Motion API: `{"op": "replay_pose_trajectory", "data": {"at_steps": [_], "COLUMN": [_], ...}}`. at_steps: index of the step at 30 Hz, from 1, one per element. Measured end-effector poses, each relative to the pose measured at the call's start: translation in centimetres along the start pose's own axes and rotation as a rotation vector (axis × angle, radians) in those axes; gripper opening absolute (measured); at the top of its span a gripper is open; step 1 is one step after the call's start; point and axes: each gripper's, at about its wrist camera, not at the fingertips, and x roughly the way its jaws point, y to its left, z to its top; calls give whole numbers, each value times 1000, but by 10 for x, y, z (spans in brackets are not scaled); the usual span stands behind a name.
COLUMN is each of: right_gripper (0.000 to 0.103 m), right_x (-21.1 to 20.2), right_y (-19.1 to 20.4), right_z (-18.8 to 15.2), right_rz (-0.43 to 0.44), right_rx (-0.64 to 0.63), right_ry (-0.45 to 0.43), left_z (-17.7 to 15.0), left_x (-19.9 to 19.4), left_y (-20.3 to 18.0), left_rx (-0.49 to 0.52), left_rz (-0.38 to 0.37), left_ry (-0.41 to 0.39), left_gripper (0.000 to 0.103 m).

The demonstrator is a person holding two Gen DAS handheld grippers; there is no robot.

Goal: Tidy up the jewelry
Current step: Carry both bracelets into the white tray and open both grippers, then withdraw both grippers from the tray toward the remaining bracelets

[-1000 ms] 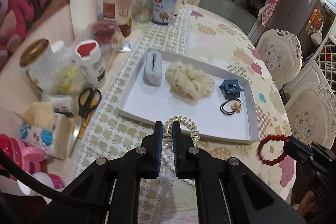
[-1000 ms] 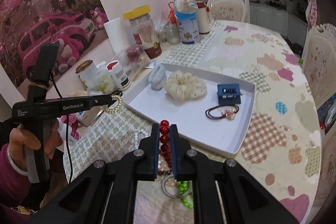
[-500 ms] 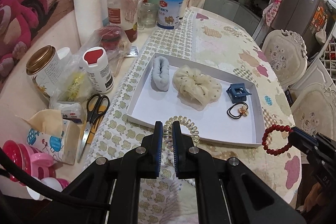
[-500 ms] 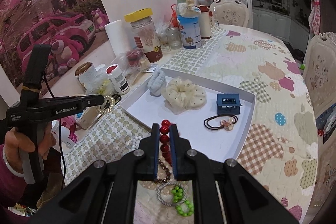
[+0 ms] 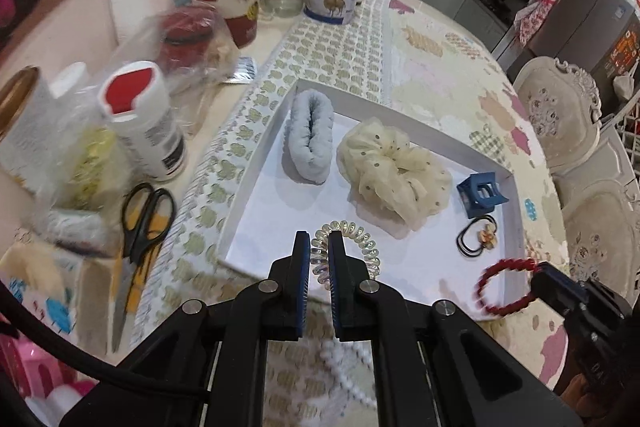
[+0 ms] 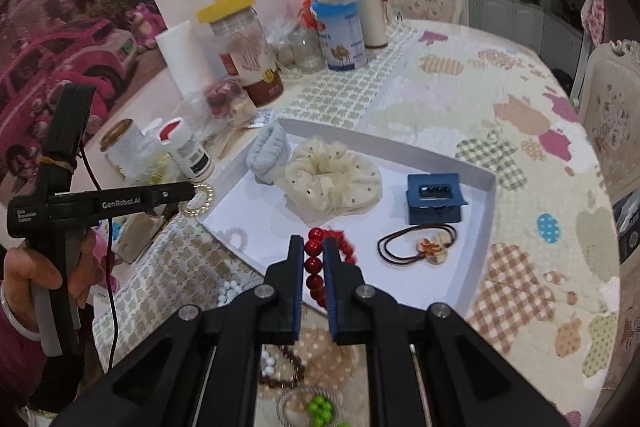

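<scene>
Red bead bracelet [image 6: 313, 263] clamped in right gripper [image 6: 313, 247]

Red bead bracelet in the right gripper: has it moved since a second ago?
Yes. The red bead bracelet, clamped in the right gripper, has advanced over the white tray's near edge; earlier it hung short of it.

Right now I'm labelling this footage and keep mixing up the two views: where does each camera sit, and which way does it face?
Left wrist: on the left tool, looking down along its fingers at the white tray; its fingers pinch a clear spiral hair tie.
Right wrist: on the right tool, facing the tray from the near right edge; it grips a red bead bracelet; the person's hand shows.
Shared: tray, cream scrunchie, blue claw clip, each other's tool.
</scene>
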Motion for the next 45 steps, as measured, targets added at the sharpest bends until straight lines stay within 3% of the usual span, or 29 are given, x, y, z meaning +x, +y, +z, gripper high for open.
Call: {"op": "replay_pose_trajectory", "data": {"at_steps": [6,15,19,21,25,27,28,38,45], "right_gripper": [9,10,10,10,19,37,39,39,45], "right_x": [51,96,107,112,122,121,120,78,47], "right_y": [-2,-46,-45,-41,-31,-28,-27,-18,-8], "right_z": [8,-12,-13,-10,-4,-3,-3,-6,-11], "right_rz": [105,16,31,42,67,68,66,-11,-60], "right_rx": [91,194,200,182,151,145,143,92,72], "right_ry": [47,145,155,156,173,171,169,83,30], "left_z": [7,10,11,13,15,14,14,-1,-19], "left_x": [34,63,68,69,67,64,63,33,5], "left_y": [1,16,18,18,21,22,21,7,-10], "left_rx": [5,30,25,30,21,19,19,57,102], "left_rz": [16,64,24,22,37,38,40,95,138], "left_ry": [50,90,97,101,96,95,94,30,-31], "left_gripper": [3,3,3,22,26,26,26,26,26]}}
